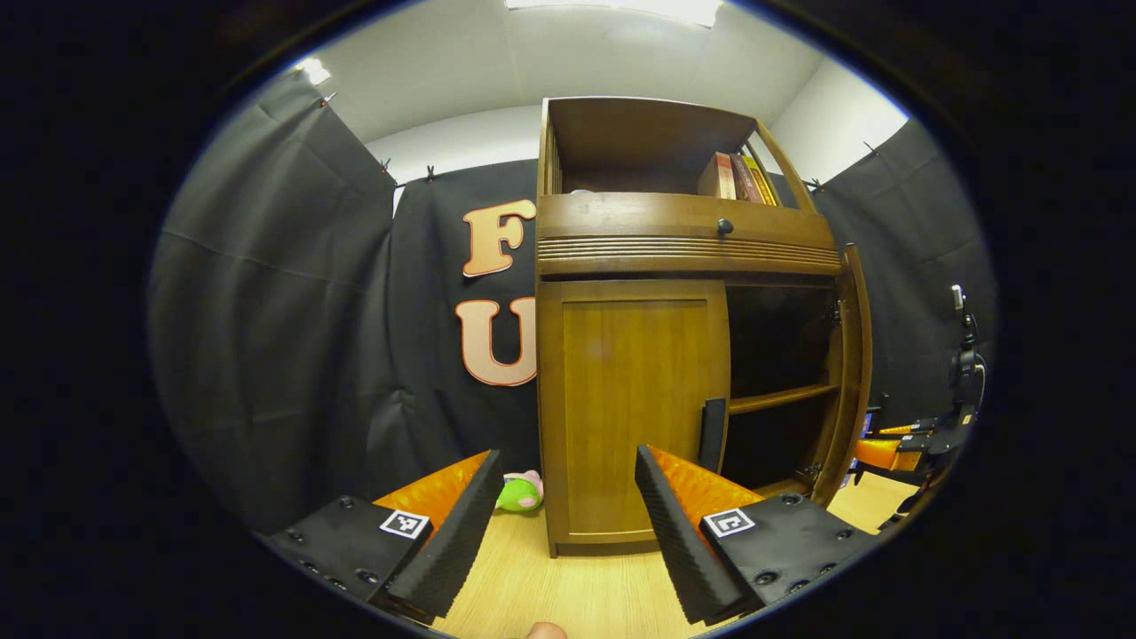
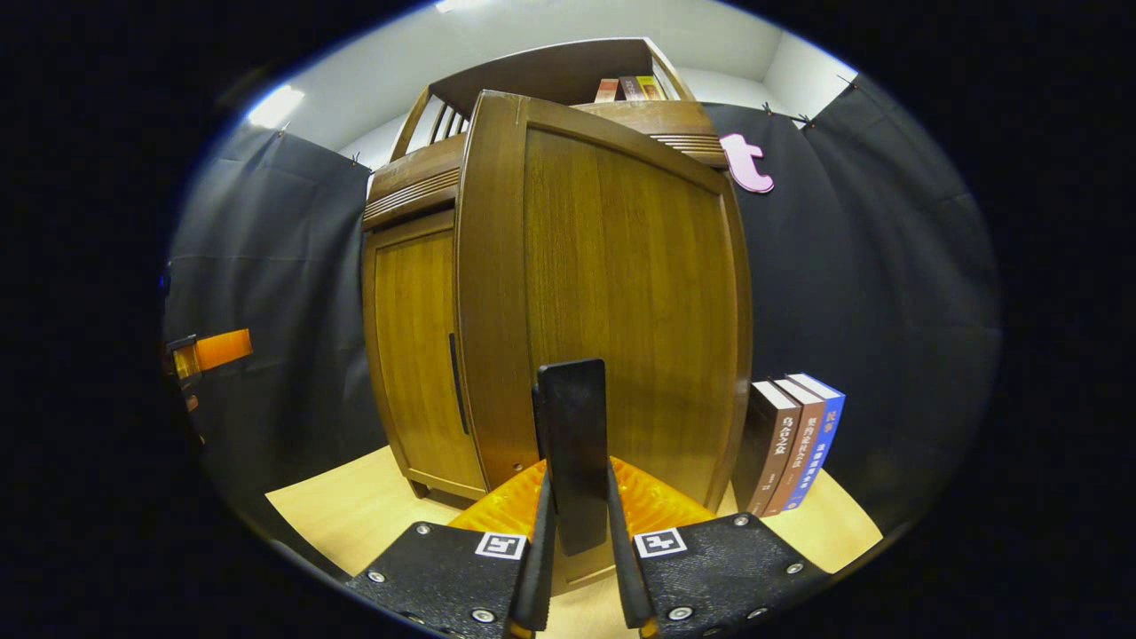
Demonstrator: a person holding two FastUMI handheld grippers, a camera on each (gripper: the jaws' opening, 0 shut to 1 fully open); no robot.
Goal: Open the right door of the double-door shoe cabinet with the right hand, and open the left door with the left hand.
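Observation:
The wooden shoe cabinet (image 1: 683,240) stands on a pale wood floor. Its left door (image 1: 635,408) is closed, with a black handle (image 1: 713,435) at its inner edge. My left gripper (image 1: 568,457) is open in front of that door, short of it and touching nothing. The right door (image 2: 621,302) is swung wide open, seen edge-on as the right door (image 1: 854,373), baring a dark interior with a shelf (image 1: 781,399). My right gripper (image 2: 577,497) is shut on the right door's black handle (image 2: 572,426). The closed left door (image 2: 426,355) lies to its left.
A green and pink plush toy (image 1: 521,493) lies on the floor left of the cabinet. Three books (image 2: 794,453) stand upright beside the open door. More books (image 1: 741,177) sit on the cabinet's top shelf. Black cloth walls surround the booth.

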